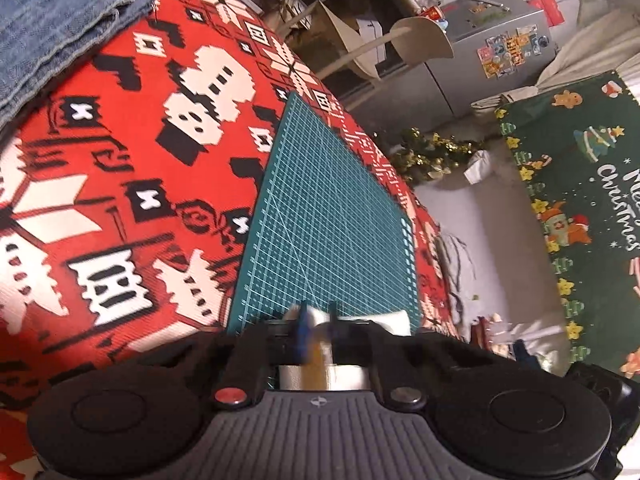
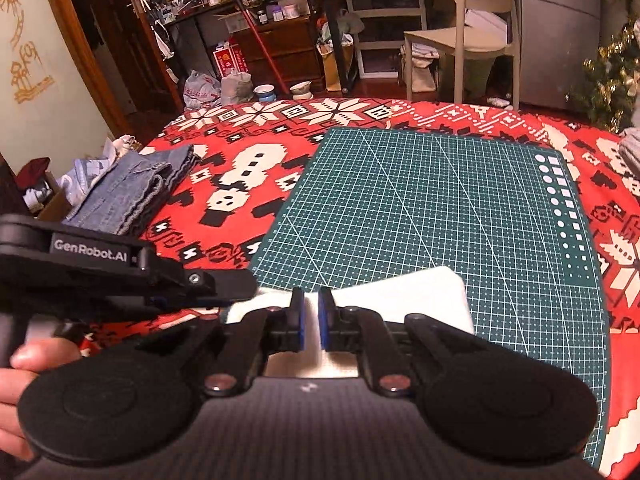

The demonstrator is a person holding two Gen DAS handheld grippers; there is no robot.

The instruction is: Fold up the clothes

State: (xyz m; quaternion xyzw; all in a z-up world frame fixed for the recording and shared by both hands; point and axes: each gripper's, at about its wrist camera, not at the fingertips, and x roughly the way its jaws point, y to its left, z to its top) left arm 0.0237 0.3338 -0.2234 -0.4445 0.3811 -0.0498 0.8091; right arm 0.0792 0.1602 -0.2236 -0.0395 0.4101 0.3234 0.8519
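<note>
Left wrist view: the left claw (image 1: 316, 320) was clenched at the near edge of the green cutting mat (image 1: 332, 216). Its blurred fingertips met at the edge of a white folded cloth (image 1: 384, 318); whether cloth was pinched between them could not be told. The claw pointed downward across the mat. A folded denim garment (image 1: 60, 20) lay well apart on the red patterned bench cover (image 1: 132, 152), probably set aside as finished.

Right wrist view: the right claw (image 2: 309, 320) stood nearly closed, a narrow gap showing between its blue pads (image 2: 323, 322), directly over the white folded cloth (image 2: 404, 292) and apparently gripping nothing. The left claw (image 2: 240, 285) reached in from the left to the cloth's edge. A hand (image 2: 28, 364) held the tool at lower left.
</note>
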